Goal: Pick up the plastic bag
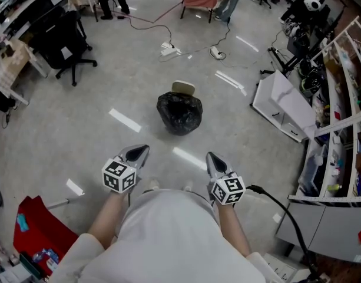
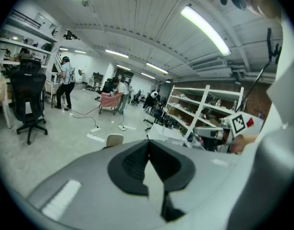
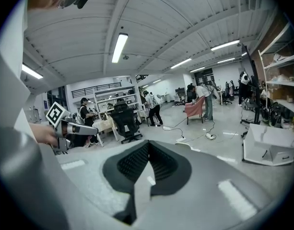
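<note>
Straight ahead of both claws, well clear of the tips and roughly between the two: the plastic bag (image 1: 179,112), down on the floor (image 1: 80,122); black, glossy, crinkly film bunched into a lumpy round blob, puckered and dented on top; plain to see from the head view only; blocked by each claw's own body in the gripper views.

Just past the bag, on its far side from the claws: a beige rounded thing (image 2: 114,139), smooth and matte, peeking over the left gripper (image 2: 147,150) in its own view; can't tell what exactly.

Left gripper clenched, dark ribbed pads pressed flat together, nothing between; right gripper (image 3: 147,151) same deal, squeezed closed and empty. Smooth grey moulded shells on both, tapering to a point in the head view; a black-and-white marker cube (image 1: 119,175) behind each set of jaws.

Only from the gripper views: a ribbed ceiling (image 2: 147,37) with long strip lights (image 2: 205,28); also each claw's neighbour off to the side, cube and all.

Far out to the left gripper's left: a black office chair (image 1: 65,43) on castors; out to the right gripper's right: a low white cabinet (image 1: 284,106), then open white shelving (image 1: 339,134) crammed with stuff.

Pale polished concrete underfoot, shiny with light streaks; loose cables (image 1: 145,20) snaking across well beyond the bag.
</note>
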`<state>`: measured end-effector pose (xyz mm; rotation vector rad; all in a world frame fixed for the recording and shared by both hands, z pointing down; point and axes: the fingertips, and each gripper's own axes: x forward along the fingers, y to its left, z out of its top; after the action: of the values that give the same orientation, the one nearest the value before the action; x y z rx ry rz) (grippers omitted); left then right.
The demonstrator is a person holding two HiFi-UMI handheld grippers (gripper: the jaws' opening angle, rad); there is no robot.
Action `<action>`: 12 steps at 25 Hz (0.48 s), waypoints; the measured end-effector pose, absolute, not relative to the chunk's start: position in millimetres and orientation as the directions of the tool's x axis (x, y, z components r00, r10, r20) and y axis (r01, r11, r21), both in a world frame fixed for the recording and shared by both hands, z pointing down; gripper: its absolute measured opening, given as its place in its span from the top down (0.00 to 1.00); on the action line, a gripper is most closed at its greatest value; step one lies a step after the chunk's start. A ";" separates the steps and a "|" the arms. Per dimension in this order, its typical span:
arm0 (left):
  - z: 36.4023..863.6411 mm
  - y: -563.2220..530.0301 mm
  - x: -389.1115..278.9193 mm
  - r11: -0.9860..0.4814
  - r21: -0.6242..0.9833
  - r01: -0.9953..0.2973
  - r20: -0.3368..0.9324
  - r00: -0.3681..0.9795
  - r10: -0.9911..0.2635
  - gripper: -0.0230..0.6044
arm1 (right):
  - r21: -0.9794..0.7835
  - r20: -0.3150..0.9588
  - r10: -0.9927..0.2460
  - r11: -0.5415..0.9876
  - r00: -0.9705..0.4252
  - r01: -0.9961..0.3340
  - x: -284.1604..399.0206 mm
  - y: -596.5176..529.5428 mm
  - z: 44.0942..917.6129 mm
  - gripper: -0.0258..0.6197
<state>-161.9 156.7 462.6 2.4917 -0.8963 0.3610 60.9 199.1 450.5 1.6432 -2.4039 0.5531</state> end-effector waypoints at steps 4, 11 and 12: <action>461.4 156.6 -170.5 -0.711 0.313 -0.630 0.386 0.768 -0.510 0.96 | -0.194 0.355 -0.864 0.307 -0.358 -0.932 48.5 201.0 451.7 0.96; 465.2 155.5 -192.9 -0.731 0.310 -0.608 0.396 0.781 -0.483 0.96 | -0.173 0.365 -0.871 0.283 -0.328 -0.943 34.8 200.5 453.1 0.96; 466.0 155.7 -195.2 -0.733 0.309 -0.606 0.397 0.782 -0.480 0.96 | -0.171 0.367 -0.872 0.279 -0.324 -0.945 34.5 200.6 453.8 0.96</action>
<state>-195.2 155.7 466.0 2.5489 -0.8193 0.4063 34.5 200.6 453.8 1.6916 -2.3442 0.5328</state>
